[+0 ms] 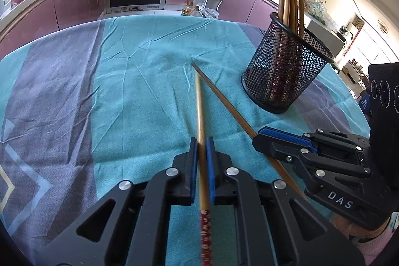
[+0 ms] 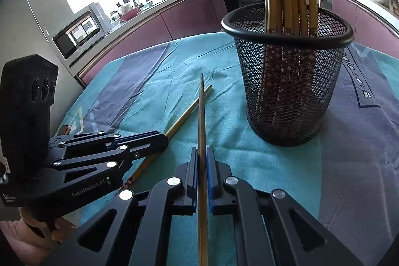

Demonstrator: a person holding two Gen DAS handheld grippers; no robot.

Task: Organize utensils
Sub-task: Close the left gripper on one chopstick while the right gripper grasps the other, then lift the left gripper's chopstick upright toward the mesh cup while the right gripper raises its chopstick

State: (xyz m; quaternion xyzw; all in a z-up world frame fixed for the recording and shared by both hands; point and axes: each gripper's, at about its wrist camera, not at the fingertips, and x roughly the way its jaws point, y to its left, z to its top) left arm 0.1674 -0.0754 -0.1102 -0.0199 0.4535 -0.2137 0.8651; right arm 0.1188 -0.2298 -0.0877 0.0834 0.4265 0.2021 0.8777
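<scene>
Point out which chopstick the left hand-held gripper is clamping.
The chopstick with the red patterned end, clamped in the left hand-held gripper. The other chopstick, crossing to its right, is in the right hand-held gripper.
</scene>
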